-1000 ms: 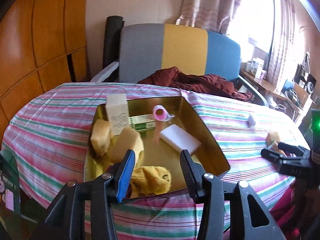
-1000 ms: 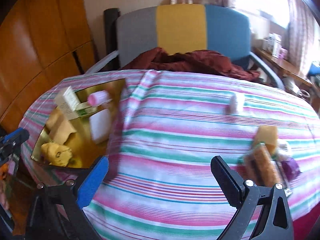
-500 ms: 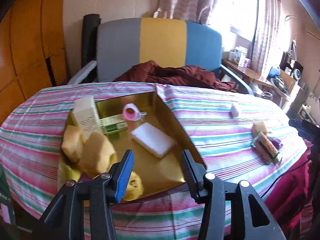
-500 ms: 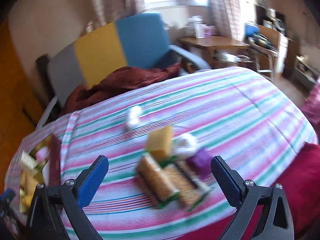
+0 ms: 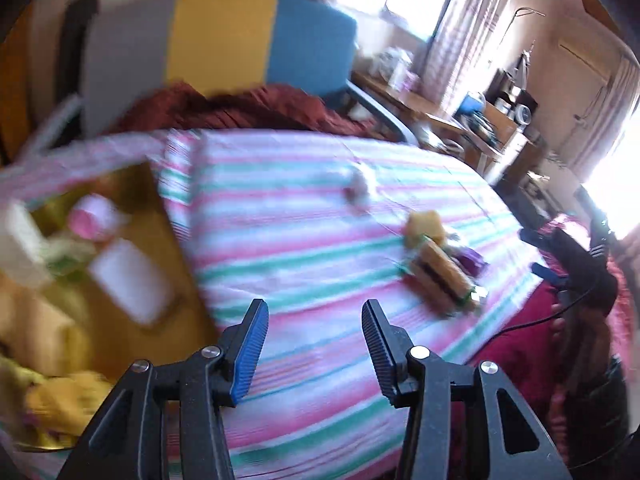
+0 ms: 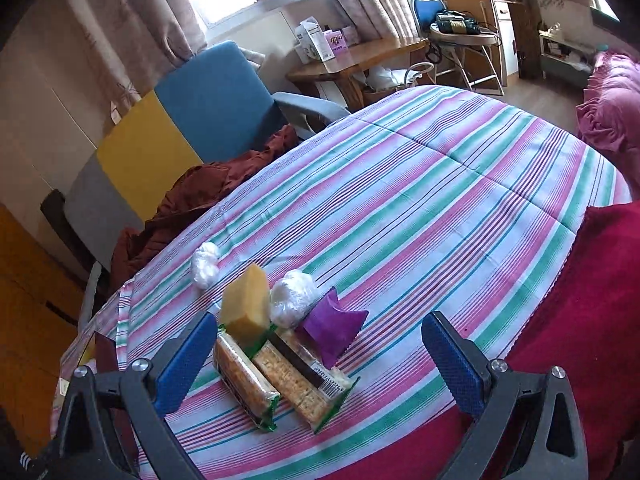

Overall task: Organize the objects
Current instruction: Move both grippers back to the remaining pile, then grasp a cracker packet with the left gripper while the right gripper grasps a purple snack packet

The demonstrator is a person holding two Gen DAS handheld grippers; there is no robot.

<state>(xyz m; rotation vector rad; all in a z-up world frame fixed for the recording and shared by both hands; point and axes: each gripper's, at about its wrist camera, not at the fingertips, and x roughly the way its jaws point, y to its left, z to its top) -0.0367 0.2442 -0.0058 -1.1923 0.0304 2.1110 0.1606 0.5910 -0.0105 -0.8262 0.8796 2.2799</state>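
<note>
with both the left gripper and right gripper spread and empty, the right could shove the yellow sponge off the cracker packs while closing.

Striped cloth tablecloth matt; cracker packs glossy plastic; tray shiny metal.

— What lies between our right gripper fingers?

— Its jaws stand wide, nothing gripped. We see two cracker packs on the striped tablecloth, a yellow sponge and purple packet just beyond, a white wad farther left.
</note>
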